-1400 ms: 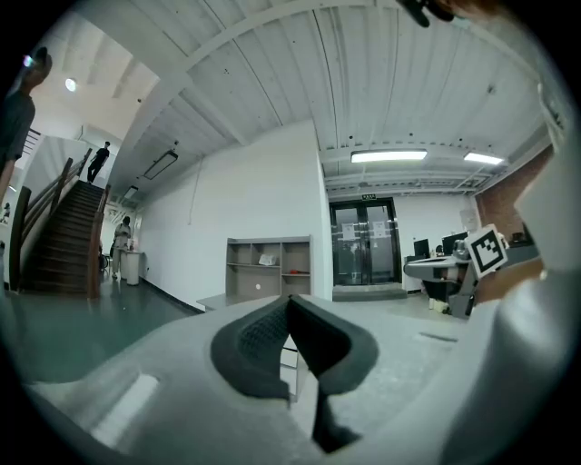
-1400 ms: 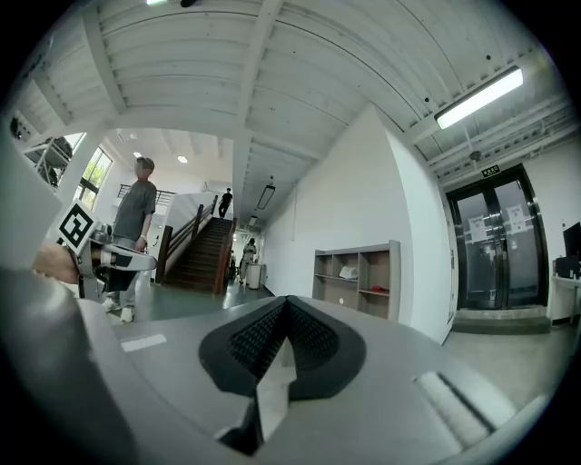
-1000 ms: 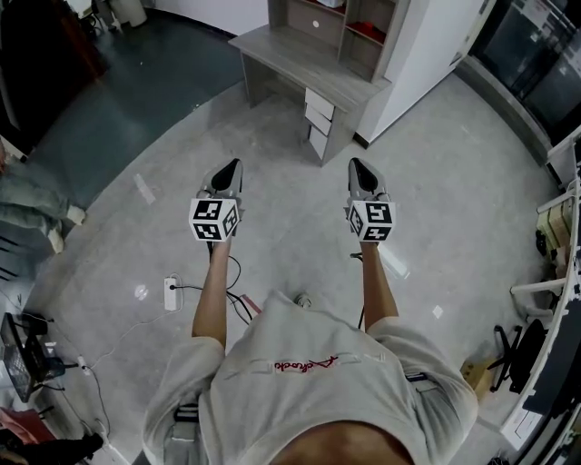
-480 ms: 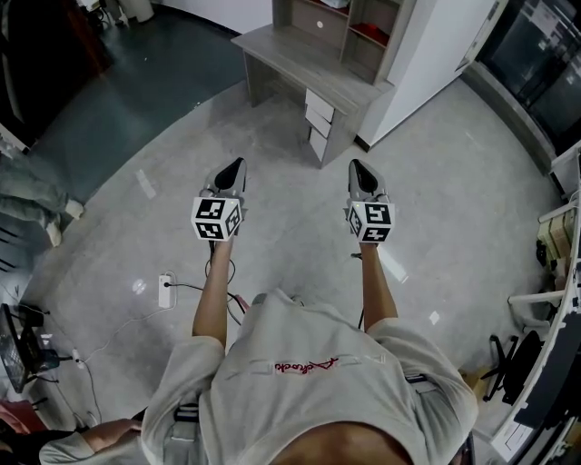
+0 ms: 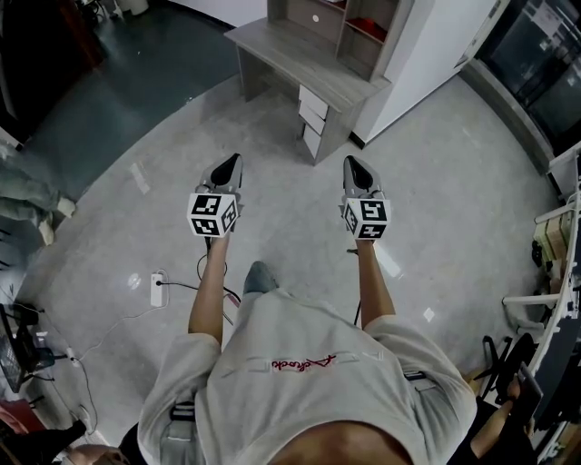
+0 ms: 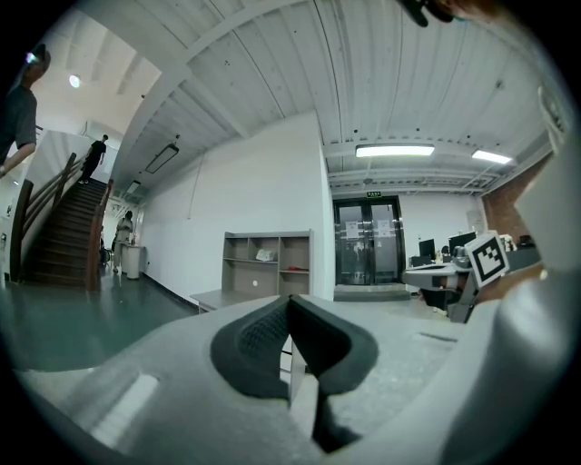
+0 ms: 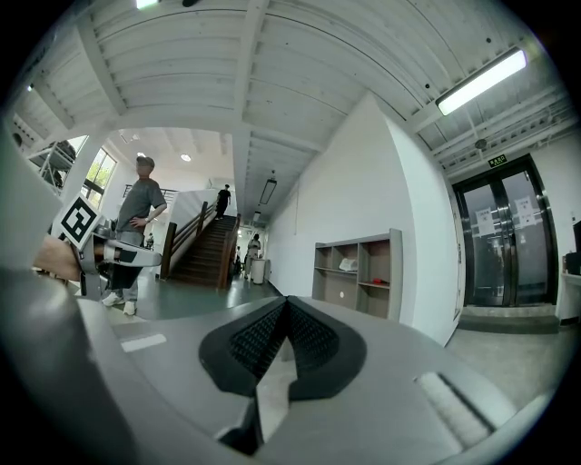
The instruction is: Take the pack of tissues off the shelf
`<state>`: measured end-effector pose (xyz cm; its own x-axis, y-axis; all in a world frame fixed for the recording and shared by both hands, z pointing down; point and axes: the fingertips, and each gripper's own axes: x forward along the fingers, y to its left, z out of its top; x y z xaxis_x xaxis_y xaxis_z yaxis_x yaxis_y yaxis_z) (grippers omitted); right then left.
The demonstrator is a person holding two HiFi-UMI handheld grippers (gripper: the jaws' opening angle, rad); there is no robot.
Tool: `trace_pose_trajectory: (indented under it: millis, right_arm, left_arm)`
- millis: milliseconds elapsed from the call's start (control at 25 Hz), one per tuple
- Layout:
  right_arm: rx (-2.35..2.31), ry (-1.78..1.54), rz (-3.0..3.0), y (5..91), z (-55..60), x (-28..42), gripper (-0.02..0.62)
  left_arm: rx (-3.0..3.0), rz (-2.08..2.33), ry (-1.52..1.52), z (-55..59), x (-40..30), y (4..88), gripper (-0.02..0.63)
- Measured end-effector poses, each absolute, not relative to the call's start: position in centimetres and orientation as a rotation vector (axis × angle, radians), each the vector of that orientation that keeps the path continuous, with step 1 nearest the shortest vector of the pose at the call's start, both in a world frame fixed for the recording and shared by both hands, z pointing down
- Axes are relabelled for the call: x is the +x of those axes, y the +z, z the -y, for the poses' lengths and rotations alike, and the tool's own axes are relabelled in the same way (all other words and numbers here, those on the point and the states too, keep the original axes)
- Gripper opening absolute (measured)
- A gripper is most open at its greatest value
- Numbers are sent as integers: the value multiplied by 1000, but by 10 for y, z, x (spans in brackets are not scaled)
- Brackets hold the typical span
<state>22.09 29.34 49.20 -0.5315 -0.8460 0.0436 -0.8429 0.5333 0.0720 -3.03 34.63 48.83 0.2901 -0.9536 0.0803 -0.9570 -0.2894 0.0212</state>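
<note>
Grey polished floor [image 5: 436,182], desk [image 5: 290,59] w/ shelf unit [image 5: 340,23] (white wall [image 6: 254,182] behind), staircase [image 7: 195,245], glass doors [image 6: 368,241]

readable text: none | shirt [image 5: 300,336]: red script, too blurred | green sign [image 6: 370,183]: too small

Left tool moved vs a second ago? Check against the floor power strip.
Yes, slightly. The left tool has drawn away from the power strip, forward toward the desk.

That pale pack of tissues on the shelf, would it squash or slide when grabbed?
Probably soft: the pack looks pale and lumpy, not boxy, so it may dent. It seems small in its shelf compartment, so likely light. Too far to judge slipperiness.
</note>
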Motion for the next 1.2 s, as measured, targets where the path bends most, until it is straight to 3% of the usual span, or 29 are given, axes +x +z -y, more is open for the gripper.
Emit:
trace_pose_trajectory:
  millis: [480, 1200]
  right_arm:
    - [1487, -68, 2661, 505, -191, 187, 6]
    - [1535, -140, 2656, 458, 35, 61, 6]
  left_arm:
    - [2488, 1787, 54, -235, -59, 506, 3]
    - [2549, 1734, 11, 2, -177, 471, 2]
